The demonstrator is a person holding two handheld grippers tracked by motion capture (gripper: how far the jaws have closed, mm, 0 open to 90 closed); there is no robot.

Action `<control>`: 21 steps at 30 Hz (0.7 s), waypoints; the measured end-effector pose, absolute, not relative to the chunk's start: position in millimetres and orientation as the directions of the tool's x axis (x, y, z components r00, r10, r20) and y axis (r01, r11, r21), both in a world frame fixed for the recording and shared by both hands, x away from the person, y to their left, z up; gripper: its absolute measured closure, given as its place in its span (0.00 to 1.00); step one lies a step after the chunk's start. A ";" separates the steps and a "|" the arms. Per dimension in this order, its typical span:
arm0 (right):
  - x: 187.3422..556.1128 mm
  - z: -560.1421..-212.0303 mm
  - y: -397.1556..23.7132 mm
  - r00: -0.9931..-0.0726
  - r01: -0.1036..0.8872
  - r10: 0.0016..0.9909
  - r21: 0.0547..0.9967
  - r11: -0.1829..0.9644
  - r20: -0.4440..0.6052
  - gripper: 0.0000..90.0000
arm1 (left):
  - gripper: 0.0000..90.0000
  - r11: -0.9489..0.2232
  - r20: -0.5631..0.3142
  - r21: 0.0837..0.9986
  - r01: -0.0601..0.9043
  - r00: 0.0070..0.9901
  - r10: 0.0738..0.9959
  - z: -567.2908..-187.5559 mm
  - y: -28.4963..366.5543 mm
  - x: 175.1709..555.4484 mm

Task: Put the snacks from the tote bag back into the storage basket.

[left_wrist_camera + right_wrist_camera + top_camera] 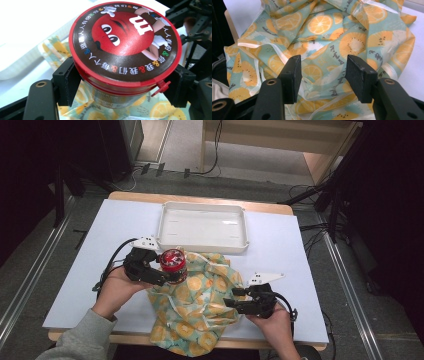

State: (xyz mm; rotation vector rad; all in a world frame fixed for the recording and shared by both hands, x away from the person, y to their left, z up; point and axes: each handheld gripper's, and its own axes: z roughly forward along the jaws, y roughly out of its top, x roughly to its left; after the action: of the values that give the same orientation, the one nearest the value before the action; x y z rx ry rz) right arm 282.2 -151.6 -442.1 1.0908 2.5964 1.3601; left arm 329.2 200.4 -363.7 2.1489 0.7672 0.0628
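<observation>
Left hand-held gripper (167, 274) is clamping the candy jar (173, 263), lifted clear of the fruit-print bag (200, 305); right hand-held gripper (235, 301) is gaping wide at the bag; placing in the tray (202, 226) beyond is pending.

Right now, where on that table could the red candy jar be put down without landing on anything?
The white tray is bare inside. The blue mat is free left of the tray, and right of it too. It is crowded up front: the fruit-print bag sprawls between both hand-held grippers.
</observation>
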 end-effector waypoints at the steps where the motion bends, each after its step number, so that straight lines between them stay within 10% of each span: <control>1: 281.8 -441.9 -151.4 -0.755 0.574 0.586 0.727 0.377 0.293 0.53 | 0.29 -0.465 -0.214 0.727 0.505 0.811 0.545 -363.0 201.2 330.8; 21: 280.8 -441.9 -150.6 -0.756 0.578 0.581 0.724 0.376 0.302 0.53 | 0.29 -0.457 -0.206 0.727 0.513 0.797 0.568 -350.6 200.2 359.3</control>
State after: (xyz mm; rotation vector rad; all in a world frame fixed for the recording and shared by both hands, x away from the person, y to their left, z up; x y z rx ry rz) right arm 280.8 -150.6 -441.9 1.0959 2.6037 1.3676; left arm 359.3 200.2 -350.6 2.1436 0.7962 0.0829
